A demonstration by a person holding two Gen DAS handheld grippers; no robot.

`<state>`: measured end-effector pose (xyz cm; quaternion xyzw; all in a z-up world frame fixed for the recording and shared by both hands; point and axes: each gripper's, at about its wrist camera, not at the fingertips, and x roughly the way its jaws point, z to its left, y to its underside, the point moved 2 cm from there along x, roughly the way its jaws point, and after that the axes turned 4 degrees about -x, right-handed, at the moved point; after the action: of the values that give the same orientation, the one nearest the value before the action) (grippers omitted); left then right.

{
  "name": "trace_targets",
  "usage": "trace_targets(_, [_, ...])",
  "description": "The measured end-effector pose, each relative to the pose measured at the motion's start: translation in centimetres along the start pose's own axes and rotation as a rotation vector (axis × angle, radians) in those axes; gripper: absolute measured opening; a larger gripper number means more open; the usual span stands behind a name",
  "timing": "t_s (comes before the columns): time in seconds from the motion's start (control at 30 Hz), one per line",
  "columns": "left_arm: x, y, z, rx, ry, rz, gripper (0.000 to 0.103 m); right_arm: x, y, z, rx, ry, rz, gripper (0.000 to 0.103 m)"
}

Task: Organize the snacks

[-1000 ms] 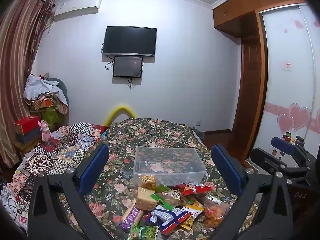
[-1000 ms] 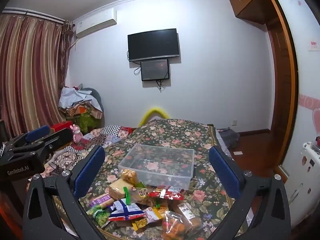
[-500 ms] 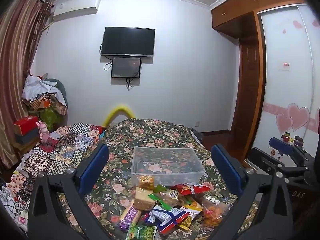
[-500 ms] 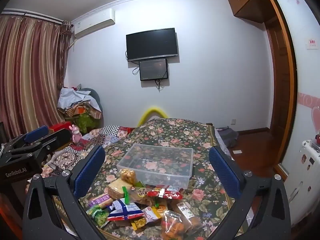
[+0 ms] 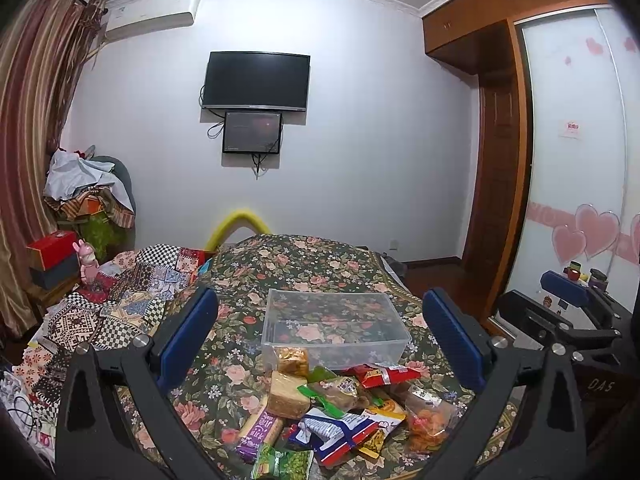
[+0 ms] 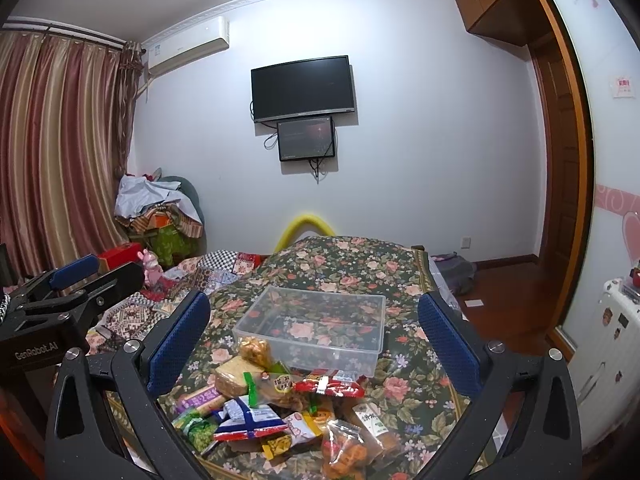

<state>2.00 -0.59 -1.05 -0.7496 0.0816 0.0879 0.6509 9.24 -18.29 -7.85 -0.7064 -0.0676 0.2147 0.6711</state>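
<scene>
I hold both tools spread wide and gripping nothing: my left tool [image 5: 320,344] and my right tool [image 6: 316,340] each hover above the near end of the flower-patterned bed cover [image 5: 304,264]. The loose heap of bright plastic snack packets [image 5: 340,412] lies below and ahead of both tools, between their blue pads, at the cover's near edge. Just beyond it, touching the farthest packets, stands the clear rectangular plastic bin [image 5: 336,326], with nothing in it that I can see; its long axis runs left to right across my line of reach.

I judge that no packet has gone in yet, so the first pick is next. The red-and-silver packet [image 6: 330,388] lies flat with its long side parallel to the bin wall, nearest the bin. Neither tool looks plainly nearer the heap.

The right wrist view shows my left tool's black body [image 6: 60,308] off to the left and the orange crisp bag [image 6: 344,448] in full; the left wrist view instead shows the right tool's body [image 5: 560,320] and the green pea packet [image 5: 282,464] at the pile's near edge.
</scene>
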Motion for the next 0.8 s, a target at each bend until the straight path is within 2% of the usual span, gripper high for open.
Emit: trace_targets(0.8, [0.15, 0.15, 0.06, -0.002, 0.001, 0.007, 0.103, -0.08, -0.05, -0.01, 0.003, 0.002, -0.003, 0.103])
